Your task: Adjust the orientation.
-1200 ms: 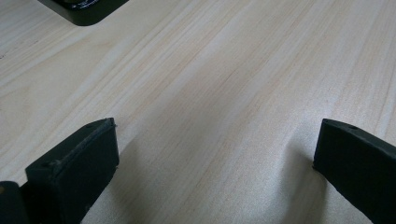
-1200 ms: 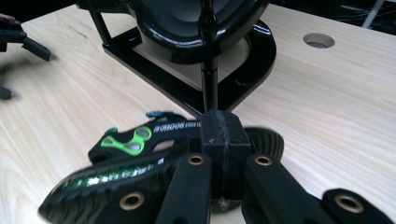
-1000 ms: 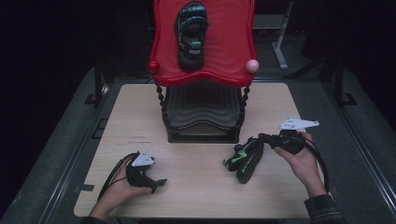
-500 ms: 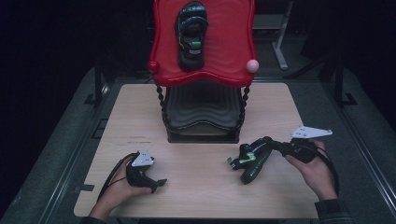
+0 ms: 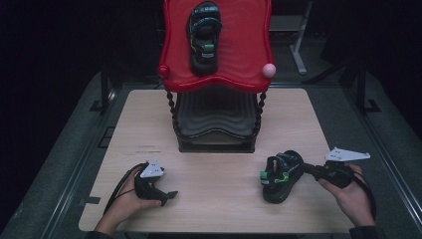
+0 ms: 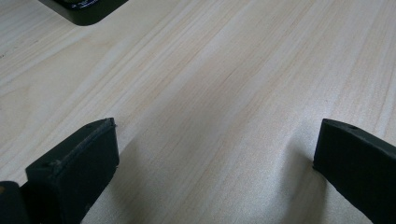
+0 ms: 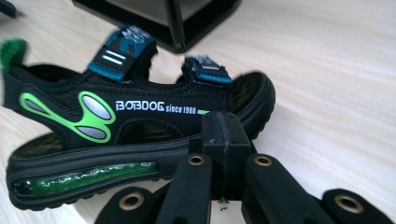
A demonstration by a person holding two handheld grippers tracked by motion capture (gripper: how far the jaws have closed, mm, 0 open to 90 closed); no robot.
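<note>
Sandal (image 5: 279, 175) on the table (image 5: 219, 199), in front of the rack (image 5: 216, 119) and off toward its right corner, lying on its side. Pinched at the sole edge by the right gripper (image 7: 223, 135), jaws pressed together on it (probably to carry it up beside its mate). Second sandal (image 5: 204, 37) already on the rack's red top shelf (image 5: 249, 59), pink knob (image 5: 268, 69) at the corner. Left gripper (image 6: 210, 154) resting low, jaws spread wide over bare wood, holding nothing, left of the rack's front; likely kept clear of the work. Pale wood-grain tabletop, dark room all around, dim floor beyond.
</note>
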